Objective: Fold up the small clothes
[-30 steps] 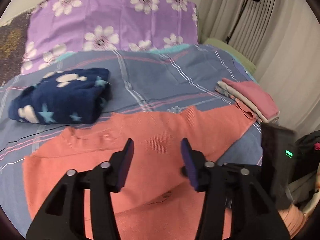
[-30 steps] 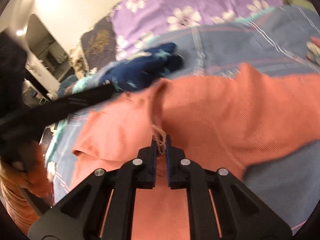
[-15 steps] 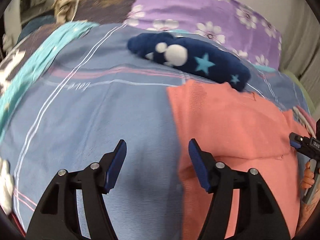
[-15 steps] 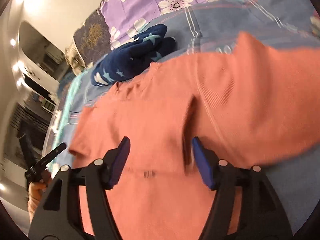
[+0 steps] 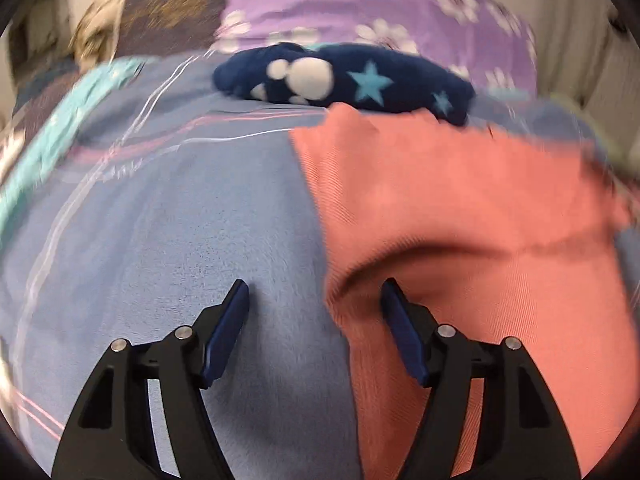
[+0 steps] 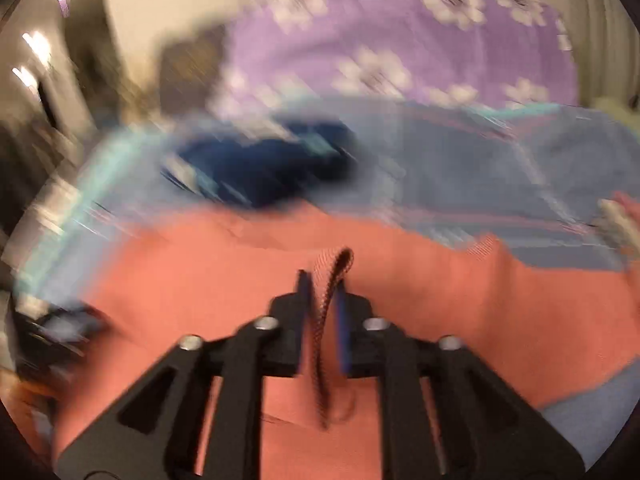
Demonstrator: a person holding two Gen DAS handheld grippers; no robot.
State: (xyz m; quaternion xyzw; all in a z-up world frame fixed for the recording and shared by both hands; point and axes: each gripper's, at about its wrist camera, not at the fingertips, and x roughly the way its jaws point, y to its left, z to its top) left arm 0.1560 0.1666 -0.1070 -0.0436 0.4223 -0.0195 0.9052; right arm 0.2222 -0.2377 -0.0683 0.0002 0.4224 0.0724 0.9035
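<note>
1. Your left gripper (image 5: 314, 300) stands spread over the blue striped bedsheet (image 5: 168, 240), grasping nothing. Its jaws have just been opening. The side edge of the coral shirt (image 5: 460, 200) runs between the pads, with neither pad pressing on it.
2. Your right gripper (image 6: 322, 280) has just been closing. A raised fold of the coral shirt (image 6: 420, 300) stands between its pads. A gap shows on both sides, so the cloth is not yet clamped.
3. The shirt lies spread on the sheet, wrinkled near your left gripper.
4. A folded navy fleece with stars (image 5: 344, 80) lies just beyond the shirt's far edge, touching or nearly so.
5. A purple floral pillow (image 5: 380, 20) lies behind that.
6. In the blurred right view, pale folded clothes (image 6: 620, 220) lie at the right edge, beside the shirt.
</note>
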